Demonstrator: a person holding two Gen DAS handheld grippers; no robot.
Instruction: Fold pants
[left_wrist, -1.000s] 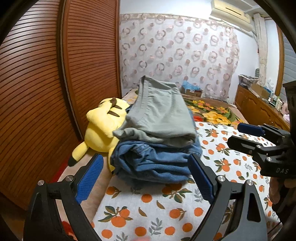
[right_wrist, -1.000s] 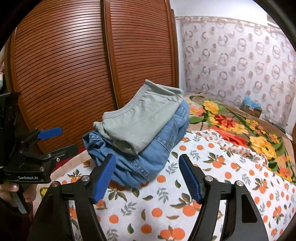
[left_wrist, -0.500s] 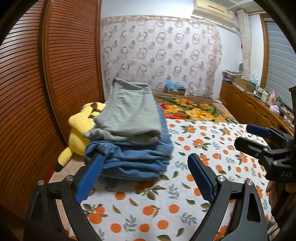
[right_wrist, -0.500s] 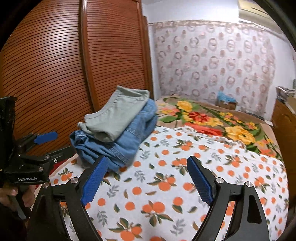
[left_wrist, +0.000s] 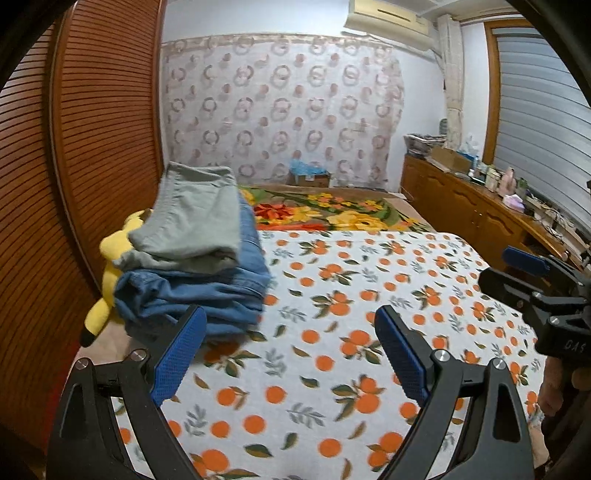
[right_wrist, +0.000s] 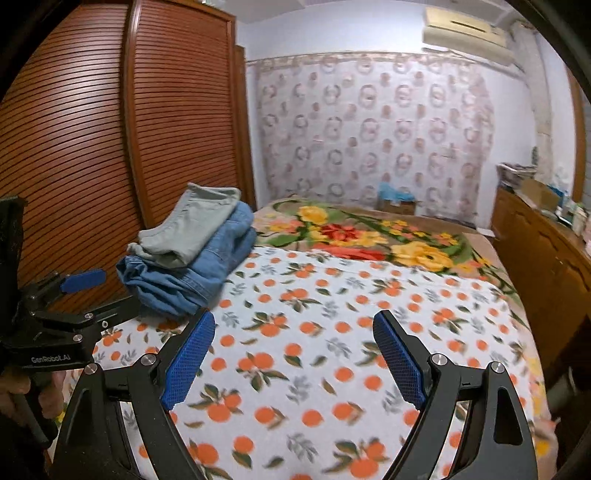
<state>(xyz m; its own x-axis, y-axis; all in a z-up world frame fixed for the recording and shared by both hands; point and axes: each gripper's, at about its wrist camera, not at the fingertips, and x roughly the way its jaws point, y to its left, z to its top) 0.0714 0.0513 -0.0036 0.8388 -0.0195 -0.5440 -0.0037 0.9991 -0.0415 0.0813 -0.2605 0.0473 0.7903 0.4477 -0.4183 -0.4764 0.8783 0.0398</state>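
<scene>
Both tools are up over the bed. The left black two-finger gripper with blue pads (left_wrist: 290, 330) hangs with its jaws spread wide, nothing between them, above the white bedspread printed with oranges (left_wrist: 332, 302). The right black two-finger gripper with blue pads (right_wrist: 293, 338) is just as wide and just as empty. Each one shows at the edge of the other's view, and a hand grips each handle.

The pants sit at the bed's left edge, beside the slatted brown wooden wardrobe doors (right_wrist: 92, 129): folded grey-green pants (left_wrist: 192, 225) lie stacked on folded blue denim jeans (left_wrist: 192, 299), clear of both grippers. A yellow plush toy (left_wrist: 109, 266) is wedged behind the pile, touching it.

As for containers, a small brown cardboard box (left_wrist: 310, 179) stands at the far end of the bed under the ring-patterned curtain (left_wrist: 280, 107), holding something blue and crumpled; what it is I can't tell.
</scene>
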